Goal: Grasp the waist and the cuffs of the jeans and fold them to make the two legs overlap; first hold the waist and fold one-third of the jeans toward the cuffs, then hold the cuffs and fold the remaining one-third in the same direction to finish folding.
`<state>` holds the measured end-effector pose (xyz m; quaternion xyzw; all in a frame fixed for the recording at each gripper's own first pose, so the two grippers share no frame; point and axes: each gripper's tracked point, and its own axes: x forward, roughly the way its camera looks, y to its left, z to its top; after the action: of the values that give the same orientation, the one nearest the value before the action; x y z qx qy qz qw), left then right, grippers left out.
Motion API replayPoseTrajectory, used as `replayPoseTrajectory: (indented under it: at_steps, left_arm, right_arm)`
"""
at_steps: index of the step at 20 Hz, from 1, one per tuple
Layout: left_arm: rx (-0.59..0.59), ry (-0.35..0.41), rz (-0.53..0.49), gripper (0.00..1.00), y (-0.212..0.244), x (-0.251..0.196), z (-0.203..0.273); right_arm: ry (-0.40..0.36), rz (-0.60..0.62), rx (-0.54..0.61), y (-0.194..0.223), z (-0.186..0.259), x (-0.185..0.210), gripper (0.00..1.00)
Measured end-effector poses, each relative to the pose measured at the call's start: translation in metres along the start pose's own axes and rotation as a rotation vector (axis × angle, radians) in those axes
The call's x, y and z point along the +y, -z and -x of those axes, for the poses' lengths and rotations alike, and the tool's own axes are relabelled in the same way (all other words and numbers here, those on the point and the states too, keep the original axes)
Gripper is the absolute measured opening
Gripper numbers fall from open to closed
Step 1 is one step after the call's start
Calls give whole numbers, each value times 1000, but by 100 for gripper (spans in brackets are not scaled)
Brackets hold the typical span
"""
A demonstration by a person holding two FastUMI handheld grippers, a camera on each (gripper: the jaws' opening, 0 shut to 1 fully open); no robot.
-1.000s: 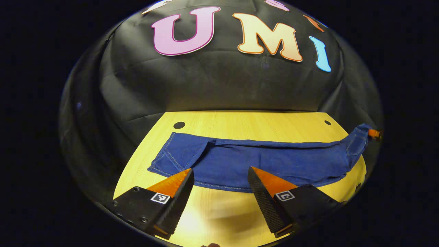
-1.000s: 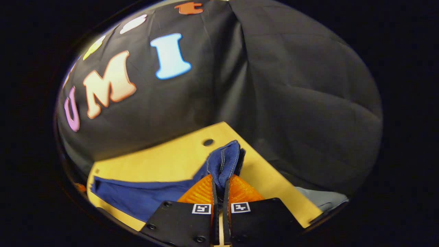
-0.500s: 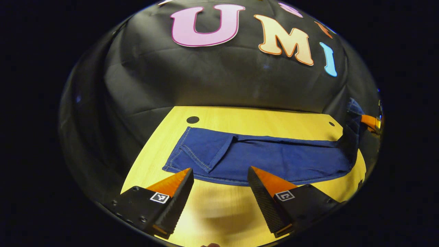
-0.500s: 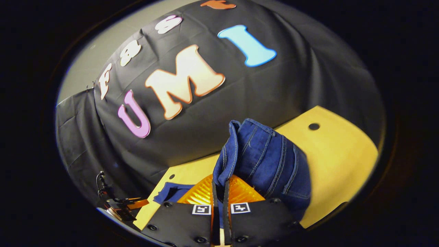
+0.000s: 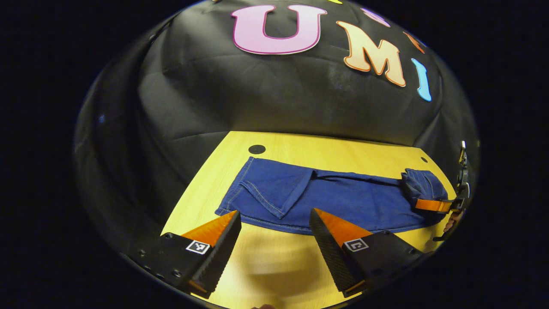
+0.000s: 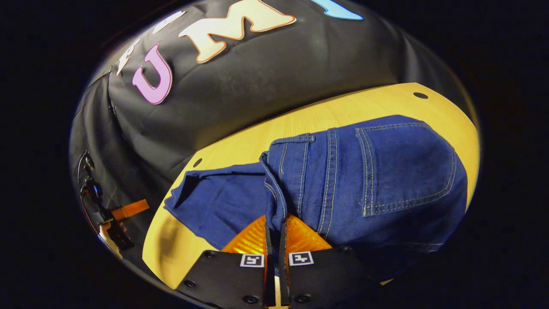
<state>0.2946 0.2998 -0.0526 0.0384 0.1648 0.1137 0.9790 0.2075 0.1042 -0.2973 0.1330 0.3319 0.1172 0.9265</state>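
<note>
Dark blue jeans (image 5: 326, 199) lie lengthwise across the yellow table (image 5: 274, 266), legs overlapped, cuffs toward the left. In the left gripper view my left gripper (image 5: 274, 219) hovers open just short of the jeans' near edge, nothing between its fingers. At the far right the waist end is folded over onto the legs, with the right gripper's orange finger (image 5: 431, 205) on it. In the right gripper view my right gripper (image 6: 274, 225) is shut on the waistband, and the folded waist part with its back pocket (image 6: 403, 167) lies spread over the legs.
Small black holes (image 5: 257, 149) mark the table's far corners. The black cloth wall (image 5: 274, 98) rises right behind the table's back edge. The left gripper (image 6: 124, 210) and the hand holding it show at the left in the right gripper view.
The right gripper has carried the waist up and over toward the cuffs, laying it down on the legs. The left gripper stayed open and drifted slightly left of the jeans.
</note>
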Motion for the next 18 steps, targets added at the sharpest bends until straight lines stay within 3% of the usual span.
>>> replayPoseTrajectory:
  at_steps: [4, 5, 6, 12, 15, 17, 18]
  left_arm:
    - [22, -45, -28, 97, 6, 24, -24]
    - [33, -56, -39, 93, 8, 29, -31]
    - [45, -65, -48, 97, 12, 36, -39]
    - [101, -74, -83, 96, 32, 48, -66]
    - [124, -65, -63, 95, 42, 49, -71]
    - [113, -47, -43, 93, 40, 45, -73]
    - [115, -41, -36, 92, 43, 45, -74]
  right_arm:
    - [18, 62, 1, 4, 0, 0, 6]
    - [26, 71, 6, 3, 0, 0, 7]
    - [33, 82, 13, 4, -1, -1, 7]
    - [61, 117, 26, 3, -1, 1, 6]
    - [77, 97, 30, 0, 1, 0, 10]
    - [70, 94, 32, -1, 4, 5, 23]
    - [63, 86, 31, -2, 5, 10, 19]
